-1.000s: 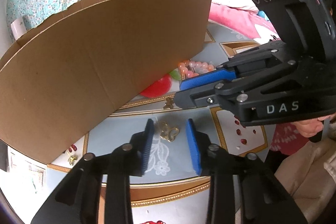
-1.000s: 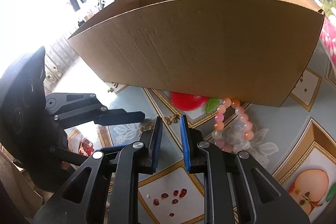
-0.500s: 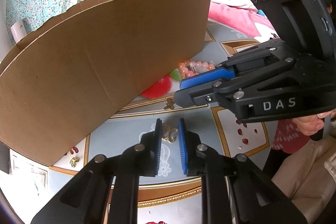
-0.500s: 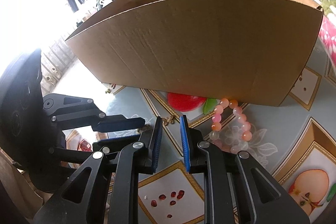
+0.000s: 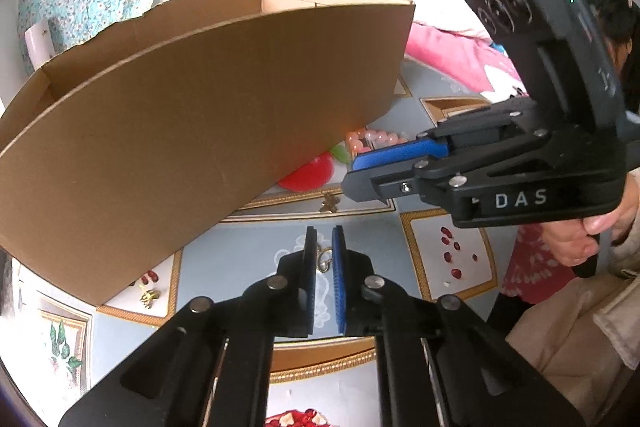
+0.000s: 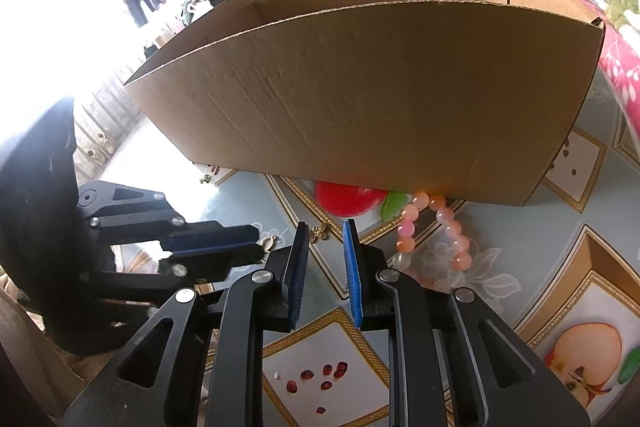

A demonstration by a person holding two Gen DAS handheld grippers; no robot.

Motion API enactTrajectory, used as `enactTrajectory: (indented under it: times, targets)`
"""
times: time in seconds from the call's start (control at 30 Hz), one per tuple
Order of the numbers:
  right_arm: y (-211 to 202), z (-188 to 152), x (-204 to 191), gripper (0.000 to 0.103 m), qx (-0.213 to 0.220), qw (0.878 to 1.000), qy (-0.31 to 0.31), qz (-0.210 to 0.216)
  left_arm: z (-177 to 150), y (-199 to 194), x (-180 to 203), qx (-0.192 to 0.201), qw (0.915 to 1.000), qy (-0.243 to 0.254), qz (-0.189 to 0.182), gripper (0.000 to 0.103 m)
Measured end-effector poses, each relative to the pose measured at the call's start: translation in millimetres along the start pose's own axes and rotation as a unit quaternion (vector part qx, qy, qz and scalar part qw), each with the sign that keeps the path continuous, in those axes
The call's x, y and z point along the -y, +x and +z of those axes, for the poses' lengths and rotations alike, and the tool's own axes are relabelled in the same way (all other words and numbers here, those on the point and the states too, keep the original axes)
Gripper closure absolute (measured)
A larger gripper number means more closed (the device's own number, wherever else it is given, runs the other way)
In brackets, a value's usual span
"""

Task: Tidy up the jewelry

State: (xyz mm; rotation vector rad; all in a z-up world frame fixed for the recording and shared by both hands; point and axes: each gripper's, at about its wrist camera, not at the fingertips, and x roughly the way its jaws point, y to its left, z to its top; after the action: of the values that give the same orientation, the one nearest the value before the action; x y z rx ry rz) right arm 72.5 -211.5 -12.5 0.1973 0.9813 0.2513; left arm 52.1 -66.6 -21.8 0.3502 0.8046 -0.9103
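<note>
- The little gold earring [image 5: 325,259] sits between the blue pads [image 5: 338,279] of my left claw [image 5: 323,283], near their tips.
- My left claw is squeezed on it, and only a thin gap shows between the pads.
- I think the earring is very light, thin and hard. It could be slippery, so it might slide out if I shake.
- I would hold it by its fat middle, not by a thin loop, because a loop could bend.
- My right claw [image 6: 325,267] is just beside my left one. Its pads are a little apart and hold nothing.
- A small gold charm [image 6: 319,233] lies on the table just past the tips of my right claw.
- A bead bracelet [image 6: 434,235] in pink and orange lies a bit to the right of my right claw. It touches the bottom of the box.
- I think the bracelet is floppy and its beads are smooth, so I would grab across the string of beads.
- Another gold piece [image 5: 149,295] lies far to the left of my left claw, near the box corner.
- The big cardboard box [image 6: 360,99] stands in front of both claws with its top open.
- The jewelry lies on a tablecloth [image 6: 532,259] with fruit pictures.
</note>
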Motion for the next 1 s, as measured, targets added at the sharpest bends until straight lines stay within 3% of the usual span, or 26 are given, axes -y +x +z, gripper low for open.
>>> enactTrajectory:
  times: [0.3,0.9,0.97,1.0]
  targets:
    - [3,0,-4,0.085,-0.002,1.000,-0.003,0.003,-2,8,-14,-0.019,0.9984,-0.013,0.051,0.096]
    - [4,0,-4,0.084,0.002,1.000,0.001,0.005,-5,9,3,-0.030,0.9993,0.002,0.023,0.095]
    - [3,0,-4,0.083,0.002,1.000,0.002,0.007,-5,7,1,-0.028,0.9995,-0.009,0.014,0.090]
    - [3,0,-3,0.083,0.002,1.000,0.003,0.007,-4,6,2,-0.025,0.9996,-0.011,0.011,0.080]
